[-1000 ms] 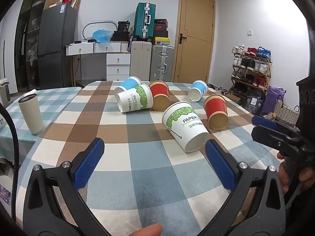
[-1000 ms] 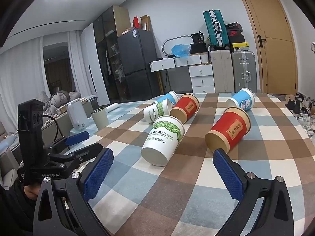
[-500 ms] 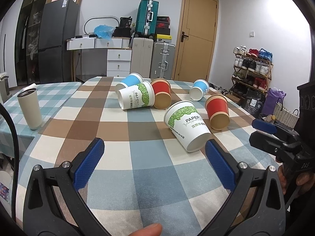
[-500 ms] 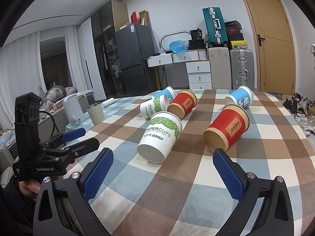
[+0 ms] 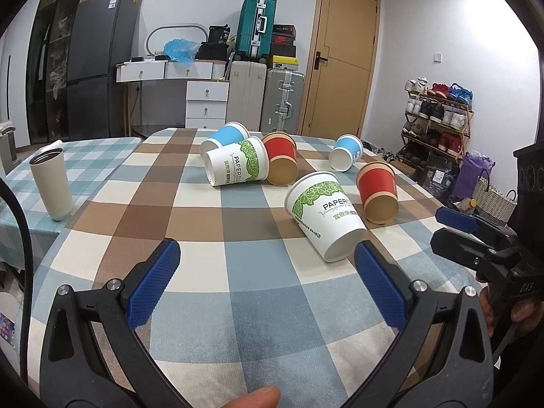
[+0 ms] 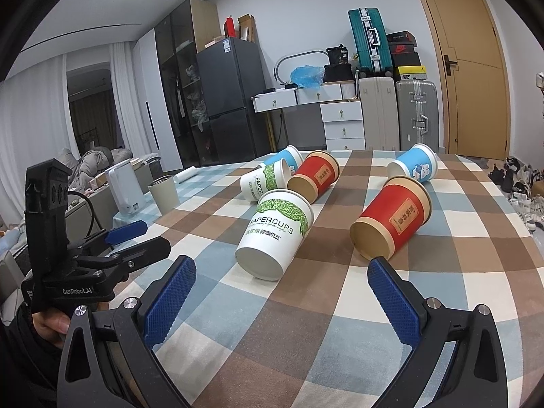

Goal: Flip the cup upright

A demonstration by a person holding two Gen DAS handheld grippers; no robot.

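Both tongs gape wide — left tongs [image 5: 267, 272] and right tongs [image 6: 280, 284] (nothing between them), held level.

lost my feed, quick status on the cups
Left gripper and right gripper open, empty. Nearest white cup on its side, untouched. Five more cups down behind it; path clear.

Beige tumbler [image 5: 51, 187] upright on checked tablecloth [image 5: 238, 272], fridge [image 5: 98, 64], suitcases [image 5: 284, 100], shoe rack [image 5: 438, 115]

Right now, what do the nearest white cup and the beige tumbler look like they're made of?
Nearest white cup: likely paper, matte, with a rolled rim and "PAPERCUPS" printed on its side. Beige tumbler: probably coated metal; the smooth satin beige wall and silvery inner rim suggest steel, though plastic can't be ruled out.
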